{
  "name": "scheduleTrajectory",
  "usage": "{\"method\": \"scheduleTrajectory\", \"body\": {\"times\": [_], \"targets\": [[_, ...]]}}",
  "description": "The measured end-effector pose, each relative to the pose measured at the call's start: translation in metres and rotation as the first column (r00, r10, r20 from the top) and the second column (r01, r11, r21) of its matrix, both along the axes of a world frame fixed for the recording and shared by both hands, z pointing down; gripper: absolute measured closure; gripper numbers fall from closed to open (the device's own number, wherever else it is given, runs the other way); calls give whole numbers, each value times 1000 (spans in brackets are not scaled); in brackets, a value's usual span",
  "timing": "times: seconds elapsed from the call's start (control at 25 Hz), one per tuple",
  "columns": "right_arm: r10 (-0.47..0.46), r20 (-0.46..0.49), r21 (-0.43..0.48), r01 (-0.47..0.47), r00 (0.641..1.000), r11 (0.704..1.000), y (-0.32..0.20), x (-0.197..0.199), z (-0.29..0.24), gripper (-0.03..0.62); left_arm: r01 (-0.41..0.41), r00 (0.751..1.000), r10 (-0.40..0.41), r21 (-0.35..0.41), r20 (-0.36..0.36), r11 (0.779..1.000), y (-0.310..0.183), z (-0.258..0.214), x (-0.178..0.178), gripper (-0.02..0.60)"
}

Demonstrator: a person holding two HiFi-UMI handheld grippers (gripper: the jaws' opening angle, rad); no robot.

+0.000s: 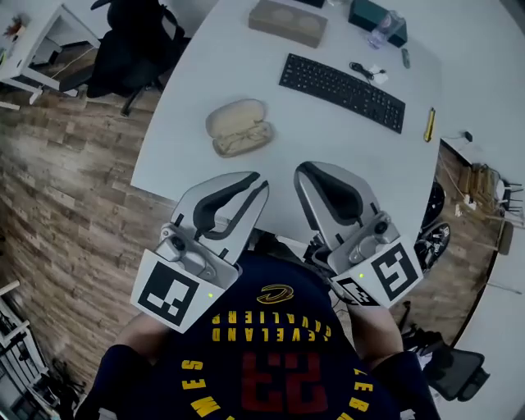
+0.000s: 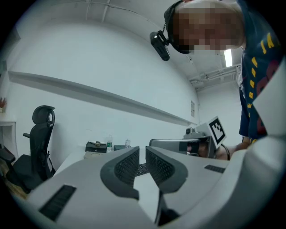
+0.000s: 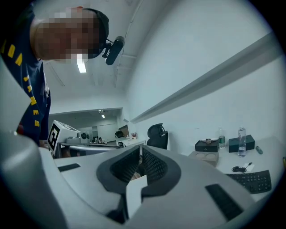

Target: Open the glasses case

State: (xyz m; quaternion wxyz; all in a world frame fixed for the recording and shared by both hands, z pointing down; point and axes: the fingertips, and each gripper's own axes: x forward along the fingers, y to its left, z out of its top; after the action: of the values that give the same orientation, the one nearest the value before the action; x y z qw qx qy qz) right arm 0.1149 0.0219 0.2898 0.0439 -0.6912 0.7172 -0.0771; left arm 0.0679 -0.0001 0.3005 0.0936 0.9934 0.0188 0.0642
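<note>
The tan glasses case (image 1: 238, 127) lies on the white table (image 1: 328, 139), left of centre. Its lid is swung back, and a pair of glasses rests in the lower half. Both grippers hover over the table's near edge, close to the person's body and well short of the case. My left gripper (image 1: 261, 182) (image 2: 140, 150) shows a narrow slit between its pads with nothing in it. My right gripper (image 1: 302, 170) (image 3: 139, 147) has its tips together and holds nothing. Neither gripper view shows the case.
A black keyboard (image 1: 342, 80) lies at the table's right. Behind it sit a tan box (image 1: 287, 22), a dark box (image 1: 373, 16) and a small cable. A yellow pen (image 1: 429, 123) lies near the right edge. A black office chair (image 1: 135, 49) stands at the far left.
</note>
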Motion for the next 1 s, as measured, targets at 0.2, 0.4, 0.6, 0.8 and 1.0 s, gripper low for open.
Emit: {"method": "scheduleTrajectory", "body": {"times": [0.2, 0.4, 0.6, 0.8, 1.0], "targets": [[-18, 12, 4, 18, 1000, 1000, 5, 15, -6, 565, -9, 1000, 9, 4, 3, 1000, -3, 3, 3, 531], [-56, 12, -4, 56, 998, 998, 4, 12, 1, 568, -20, 1000, 20, -3, 10, 1000, -1, 11, 9, 531], [-65, 10, -9, 65, 998, 998, 6, 10, 4, 568, -34, 999, 35, -9, 22, 999, 5, 15, 14, 531], [-53, 2, -12, 53, 999, 999, 6, 11, 6, 568, -46, 999, 47, -13, 25, 999, 4, 19, 16, 531], [-32, -12, -20, 32, 999, 999, 6, 5, 7, 569, -71, 997, 72, -13, 20, 997, 5, 18, 12, 531]]}}
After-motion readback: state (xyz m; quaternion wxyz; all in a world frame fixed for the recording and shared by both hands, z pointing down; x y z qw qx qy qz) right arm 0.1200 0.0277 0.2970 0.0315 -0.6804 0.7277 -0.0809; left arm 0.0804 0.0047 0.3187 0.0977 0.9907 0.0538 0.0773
